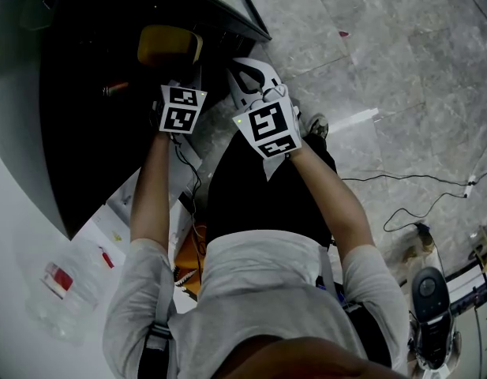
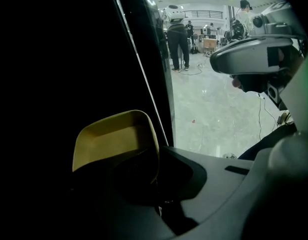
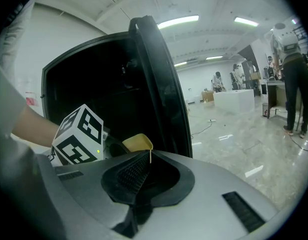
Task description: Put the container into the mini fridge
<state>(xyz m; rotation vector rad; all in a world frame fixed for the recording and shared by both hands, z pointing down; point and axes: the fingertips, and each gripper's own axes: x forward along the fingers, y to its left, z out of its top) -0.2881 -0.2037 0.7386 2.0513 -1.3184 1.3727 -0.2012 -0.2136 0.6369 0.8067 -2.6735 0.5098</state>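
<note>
My left fingers [image 2: 186, 176] pinch the container [image 2: 114, 136] inside the mini fridge [image 1: 77, 133] mouth, right fingers [image 3: 126, 176] closed empty; next I'd set it down and release.

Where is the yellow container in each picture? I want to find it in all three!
Head view: the yellow container is near the top, left of middle, against the dark mini fridge.
Left gripper view: low, left of middle, big and close.
Right gripper view: small, just below the middle.
Shared landmark: the mini fridge's black opening, behind it in all three.
</note>
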